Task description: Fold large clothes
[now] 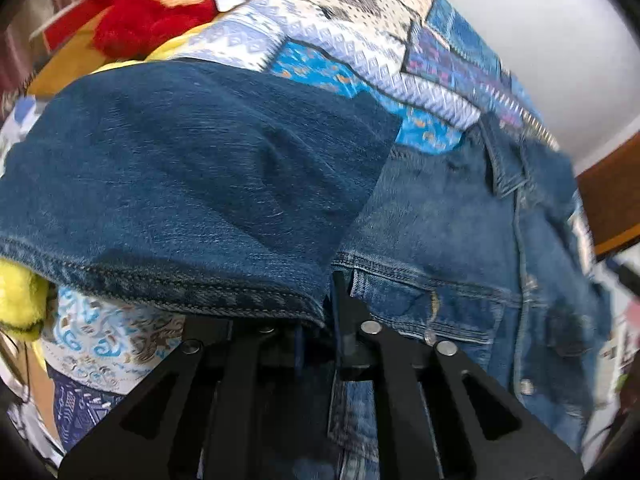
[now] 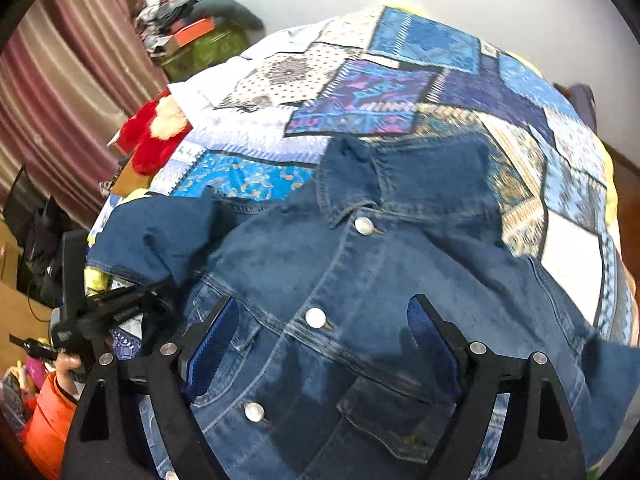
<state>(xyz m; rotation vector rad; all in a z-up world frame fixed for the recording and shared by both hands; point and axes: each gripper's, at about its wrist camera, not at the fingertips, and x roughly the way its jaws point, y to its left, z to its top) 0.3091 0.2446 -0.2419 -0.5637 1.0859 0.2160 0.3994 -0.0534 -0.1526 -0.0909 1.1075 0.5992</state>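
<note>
Denim jacket on the patchwork bedspread, one sleeve in your left claw.

Left wrist: your left gripper (image 1: 332,304) is clamped on the sleeve (image 1: 192,184) at its stitched cuff; the denim looks heavy and stiff, so keep to that seam.
Right wrist: your right gripper (image 2: 324,344) hangs spread apart over the denim jacket (image 2: 360,320), button-side up on the bedspread (image 2: 360,96); take the hem or shoulder seam.

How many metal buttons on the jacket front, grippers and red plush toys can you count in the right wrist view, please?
Metal buttons on the denim jacket: 3
Grippers: 2, the right gripper open over the jacket, the left gripper at the sleeve
Red plush toy: 1
Total: 6
</note>
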